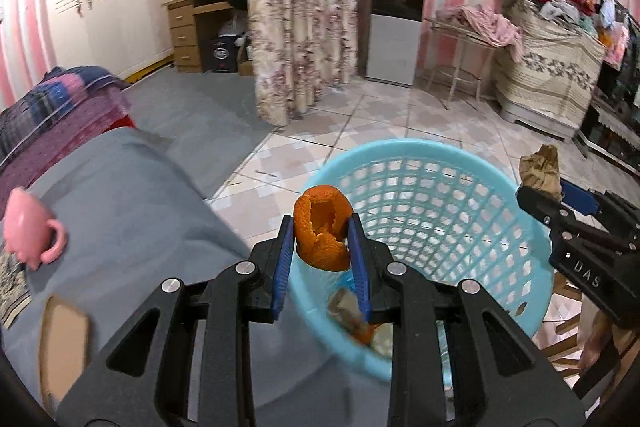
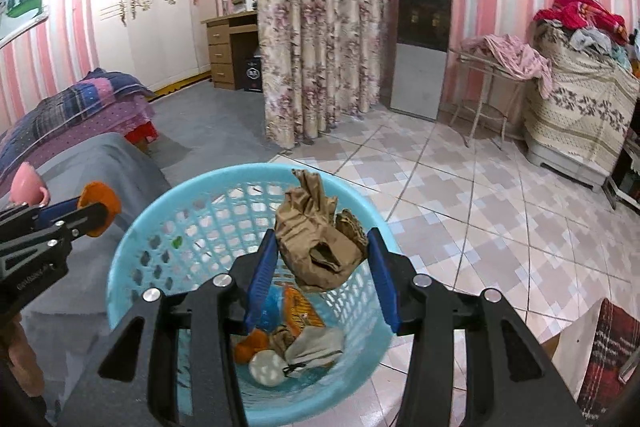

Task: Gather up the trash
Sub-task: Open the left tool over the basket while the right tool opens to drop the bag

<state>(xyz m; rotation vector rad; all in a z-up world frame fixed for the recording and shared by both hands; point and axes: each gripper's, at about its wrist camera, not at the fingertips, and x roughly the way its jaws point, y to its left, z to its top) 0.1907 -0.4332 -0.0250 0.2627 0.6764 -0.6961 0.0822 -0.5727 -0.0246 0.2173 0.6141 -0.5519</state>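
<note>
My left gripper point(image 1: 322, 227) is shut on an orange peel point(image 1: 322, 233) and holds it over the near-left rim of a light blue plastic basket point(image 1: 460, 163). My right gripper point(image 2: 322, 247) is shut on a crumpled brown paper bag point(image 2: 316, 247) and holds it above the same basket point(image 2: 132, 251). Several pieces of trash point(image 2: 288, 343) lie at the basket's bottom: orange peel, paper wads, a wrapper. The right gripper also shows in the left wrist view point(image 1: 560, 203), with the brown bag point(image 1: 540, 171). The left gripper shows in the right wrist view point(image 2: 76, 211) with the peel point(image 2: 100, 203).
A grey-covered table point(image 1: 132, 211) lies left of the basket with a pink cup point(image 1: 28, 231) on its side and a brown card point(image 1: 64, 339). Tiled floor point(image 2: 480, 207) spreads beyond. A bed, floral curtain point(image 2: 316, 59), water dispenser point(image 2: 424, 43) and laundry stand farther back.
</note>
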